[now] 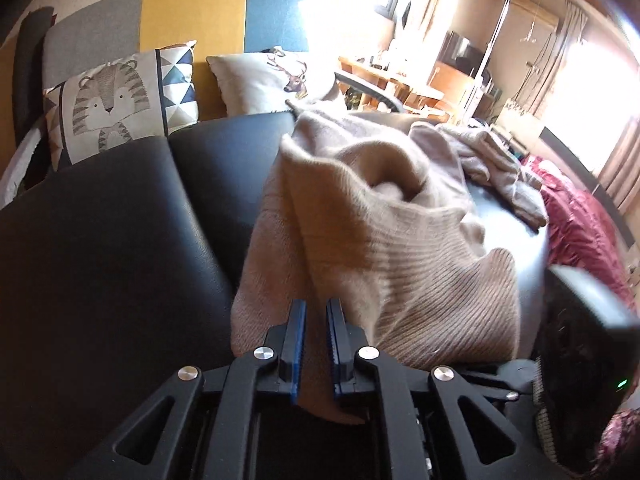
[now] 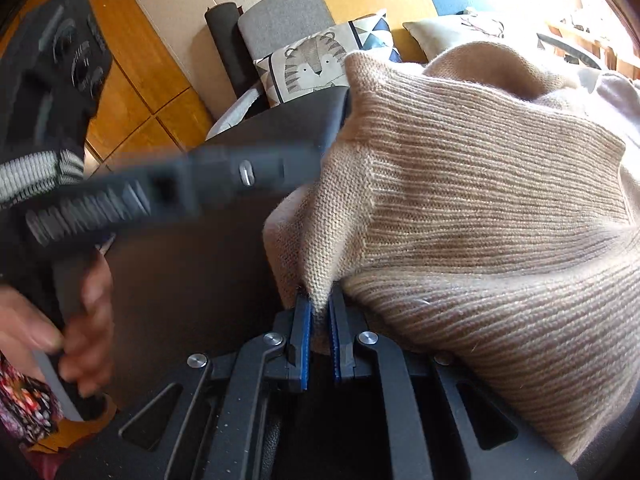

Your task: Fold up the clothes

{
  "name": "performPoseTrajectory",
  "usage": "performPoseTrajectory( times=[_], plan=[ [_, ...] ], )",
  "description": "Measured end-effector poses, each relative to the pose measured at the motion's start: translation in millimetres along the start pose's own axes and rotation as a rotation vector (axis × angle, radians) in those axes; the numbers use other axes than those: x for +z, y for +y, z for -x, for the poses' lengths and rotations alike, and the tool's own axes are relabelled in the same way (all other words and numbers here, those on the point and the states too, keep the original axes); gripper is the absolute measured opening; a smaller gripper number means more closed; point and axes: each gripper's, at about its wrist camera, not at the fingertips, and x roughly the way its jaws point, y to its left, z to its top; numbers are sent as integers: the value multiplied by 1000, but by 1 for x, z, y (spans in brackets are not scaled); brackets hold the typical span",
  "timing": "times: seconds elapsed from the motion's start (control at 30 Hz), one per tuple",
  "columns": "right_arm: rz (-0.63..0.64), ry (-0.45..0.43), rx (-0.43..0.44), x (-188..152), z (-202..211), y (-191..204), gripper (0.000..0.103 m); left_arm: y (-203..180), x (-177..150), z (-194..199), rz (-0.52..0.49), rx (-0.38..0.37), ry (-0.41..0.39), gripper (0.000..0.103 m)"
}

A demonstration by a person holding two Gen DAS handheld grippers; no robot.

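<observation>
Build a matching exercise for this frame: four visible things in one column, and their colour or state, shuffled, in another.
1. ribbed beige knit sweater
2. tiger-print cushion
3. left gripper
4. dark red quilted fabric

A. leaning against the sofa back
B. lying at the far right
C. held at two spots
D. shut on knit fabric

Pairs: 1-C, 2-A, 3-D, 4-B

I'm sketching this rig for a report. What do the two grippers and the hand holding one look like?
Both the left gripper and right gripper are matte black linkages with silver rivets and blue ribbed pads. In the right wrist view, a bare hand grips a grey handle, by a floral sleeve.
</observation>
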Motion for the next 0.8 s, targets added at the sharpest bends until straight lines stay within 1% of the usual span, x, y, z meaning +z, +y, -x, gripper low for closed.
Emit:
performPoseTrajectory(
  times=[0.03,0.07,0.13,0.2,0.27,0.4,0.5,0.53,0.63,0.67,0.7,0.73,0.77,0.8],
  plan=[
    [2,0,-1,9,-13,2,8,1,7,3,25,-29,-16,26],
    [5,0,-1,20,-29,5,8,1,15,5,45,-55,-28,27],
    [5,1,2,22,-32,5,8,-2,32,4,61,-82,-32,35],
    [1,1,8,21,-30,4,8,-11,45,-2,26,-51,-11,42],
    [-2,-2,11,20,-28,2,8,-16,55,-13,9,-21,31,46],
    [-1,-7,16,18,-26,1,8,-18,63,-42,44,-26,121,49],
    [3,-8,16,18,-25,1,8,-17,62,-65,48,21,171,49],
    [3,-10,17,18,-24,1,8,-14,60,-70,66,29,176,49],
    [-2,-14,22,16,-22,0,8,2,50,-81,172,-2,183,49],
    [-7,-17,27,16,-21,-1,8,9,45,-84,210,-19,182,47],
    [-12,-19,31,16,-21,-2,9,14,40,-86,229,-25,175,37],
    [-18,-21,33,15,-20,-3,9,16,36,-87,221,-13,160,32],
    [-21,-23,34,15,-21,-3,9,15,33,-86,193,10,143,26],
    [-22,-24,32,15,-21,-3,9,11,29,-86,151,35,128,22]
  ],
)
